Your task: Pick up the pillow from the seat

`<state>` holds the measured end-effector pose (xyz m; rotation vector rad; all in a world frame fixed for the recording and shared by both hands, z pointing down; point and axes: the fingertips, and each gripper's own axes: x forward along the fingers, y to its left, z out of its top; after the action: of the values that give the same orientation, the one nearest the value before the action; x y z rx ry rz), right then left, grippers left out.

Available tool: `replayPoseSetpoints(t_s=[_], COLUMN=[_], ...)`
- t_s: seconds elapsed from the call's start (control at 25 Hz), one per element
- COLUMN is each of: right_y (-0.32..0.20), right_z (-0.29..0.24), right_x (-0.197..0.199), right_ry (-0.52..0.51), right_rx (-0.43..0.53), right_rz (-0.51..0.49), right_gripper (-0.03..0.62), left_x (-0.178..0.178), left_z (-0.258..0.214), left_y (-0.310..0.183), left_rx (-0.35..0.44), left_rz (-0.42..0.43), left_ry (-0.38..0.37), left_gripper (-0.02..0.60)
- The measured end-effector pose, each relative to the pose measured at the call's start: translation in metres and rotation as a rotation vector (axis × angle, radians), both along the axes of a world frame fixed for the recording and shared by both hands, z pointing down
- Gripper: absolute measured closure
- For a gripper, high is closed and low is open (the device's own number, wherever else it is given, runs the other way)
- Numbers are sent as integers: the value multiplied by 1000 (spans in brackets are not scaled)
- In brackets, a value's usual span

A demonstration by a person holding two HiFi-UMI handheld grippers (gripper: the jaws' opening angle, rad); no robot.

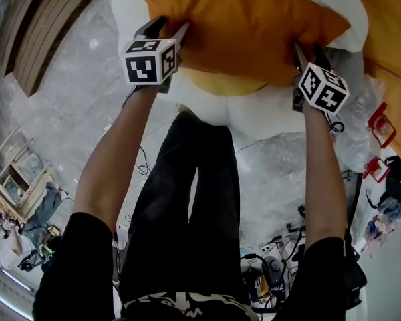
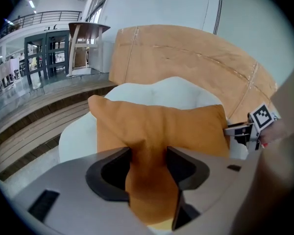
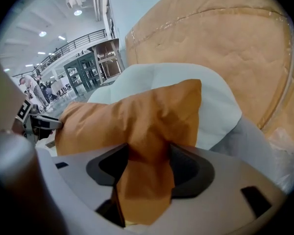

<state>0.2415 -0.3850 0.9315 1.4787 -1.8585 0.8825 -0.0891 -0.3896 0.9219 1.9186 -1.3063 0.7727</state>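
left tongs (image 2: 148, 153) and right tongs (image 3: 149, 151) each pinching orange pillow (image 1: 240, 25) edge (pillow on white seat (image 2: 152, 89)).

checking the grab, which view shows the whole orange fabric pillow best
The left gripper view: the orange fabric pillow sits nearly whole in frame against the white seat. The head view crops its far edge at the picture's top; the right gripper view shows it foreshortened.
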Motion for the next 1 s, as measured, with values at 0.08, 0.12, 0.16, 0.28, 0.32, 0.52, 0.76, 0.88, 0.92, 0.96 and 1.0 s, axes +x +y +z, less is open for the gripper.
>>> replayPoseSetpoints(t_s=[0.08,0.12,0.16,0.28,0.32,0.52,0.76,0.88,0.92,0.96,1.0], right_y=[0,1,2,7,9,13,11,7,6,6,8], right_z=[1,1,2,3,4,-3,-51,-97,-116,-134,-153], right_x=[0,0,0,0,0,-3,1,1,1,0,-2], right_ry=[6,9,13,44,47,5,-46,-63,-64,-66,-72], right_rx=[-9,-14,-20,-36,-39,-36,57,101,120,139,153], right_rz=[7,10,11,6,12,47,61,52,47,43,41], right_gripper=[357,396,427,558,562,563,563,563,563,563,563], left_x=[2,4,6,15,16,12,15,14,14,12,10], left_z=[0,0,0,0,1,-6,-43,-88,-105,-123,-142], left_y=[1,2,4,11,13,17,14,8,7,7,8], left_rx=[-6,-11,-18,-42,-46,-51,-17,17,32,46,58], left_rz=[1,0,2,33,41,45,62,75,82,90,97], left_ry=[10,18,27,46,52,81,119,134,138,141,141], left_gripper=[378,416,449,557,565,566,565,566,565,566,566])
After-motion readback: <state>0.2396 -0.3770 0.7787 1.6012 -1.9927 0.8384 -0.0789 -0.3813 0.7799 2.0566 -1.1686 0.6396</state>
